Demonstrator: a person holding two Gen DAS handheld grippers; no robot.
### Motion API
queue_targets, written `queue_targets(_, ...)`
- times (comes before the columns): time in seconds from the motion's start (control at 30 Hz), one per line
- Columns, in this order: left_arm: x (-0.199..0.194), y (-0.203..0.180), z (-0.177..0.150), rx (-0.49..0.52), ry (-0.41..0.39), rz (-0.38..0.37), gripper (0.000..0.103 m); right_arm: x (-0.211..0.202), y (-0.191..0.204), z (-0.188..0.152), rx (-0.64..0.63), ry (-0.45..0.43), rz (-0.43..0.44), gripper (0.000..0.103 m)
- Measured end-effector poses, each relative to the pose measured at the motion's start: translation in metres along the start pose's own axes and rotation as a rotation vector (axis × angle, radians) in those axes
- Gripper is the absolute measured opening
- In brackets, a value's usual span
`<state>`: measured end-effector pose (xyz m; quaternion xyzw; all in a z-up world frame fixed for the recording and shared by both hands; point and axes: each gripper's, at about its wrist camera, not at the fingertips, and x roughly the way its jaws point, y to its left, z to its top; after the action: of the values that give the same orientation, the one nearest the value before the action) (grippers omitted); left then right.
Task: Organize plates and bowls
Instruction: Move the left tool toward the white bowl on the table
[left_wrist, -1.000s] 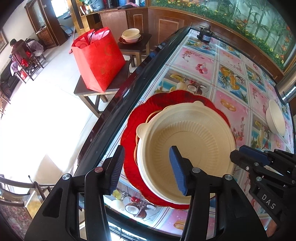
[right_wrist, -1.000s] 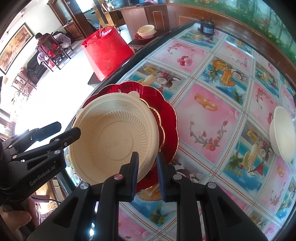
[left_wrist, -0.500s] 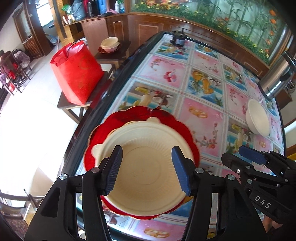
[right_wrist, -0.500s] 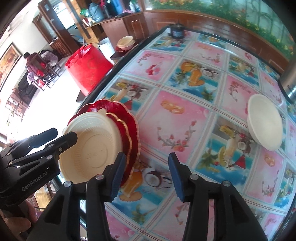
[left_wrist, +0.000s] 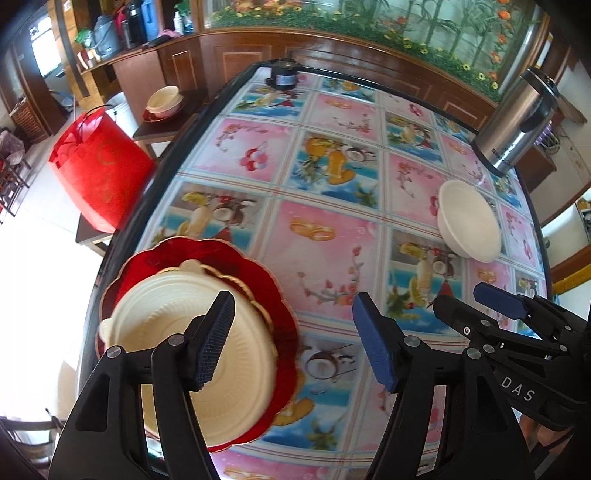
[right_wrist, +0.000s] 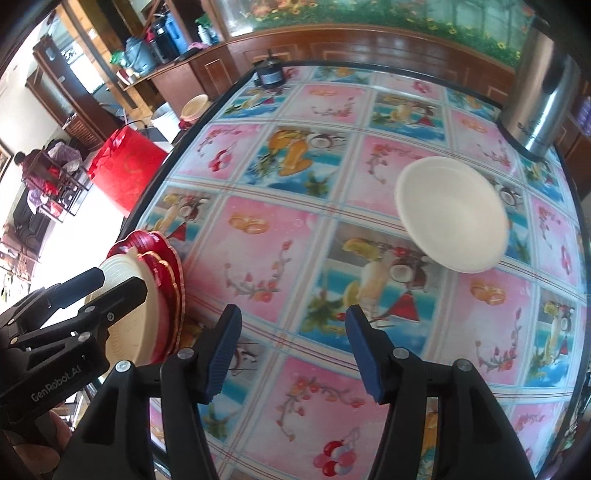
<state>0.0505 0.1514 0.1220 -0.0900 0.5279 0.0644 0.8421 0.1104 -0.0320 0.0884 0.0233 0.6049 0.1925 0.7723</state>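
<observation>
A cream plate (left_wrist: 177, 332) lies on top of stacked red scalloped plates (left_wrist: 273, 295) at the table's left edge. They show again in the right wrist view as the cream plate (right_wrist: 136, 332) on the red plates (right_wrist: 166, 258). A white bowl (left_wrist: 467, 221) (right_wrist: 450, 214) stands apart on the right of the table. My left gripper (left_wrist: 293, 299) (right_wrist: 122, 280) hovers over the stack's right rim, its jaws opening with nothing between them. My right gripper (right_wrist: 293, 314) (left_wrist: 460, 295) hangs over bare tablecloth, jaws opening and empty.
A steel thermos (left_wrist: 517, 122) stands behind the white bowl, and a small black device (left_wrist: 282, 75) sits at the table's far end. Left of the dark table edge (left_wrist: 122, 229) are a red bag (left_wrist: 99, 170) and a side table with a bowl (left_wrist: 164, 101).
Both grippers have drifted right, away from the plate stack. The right gripper, nearly shut at the stack's rim before, has opened wide. The left jaws have widened too.
</observation>
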Motion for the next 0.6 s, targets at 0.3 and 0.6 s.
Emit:
queue_targets(0.3,0.02,-0.051,0.009,0.061,0.035,-0.064,0.067,-0.01,-0.048,0.006,0.07,-0.018,-0.058,0.061)
queue_targets(0.6,0.037,-0.082,0.017,0.095,0.062,-0.099,0.067,-0.015,-0.083,0.003,0.128,-0.021,-0.091,0.062)
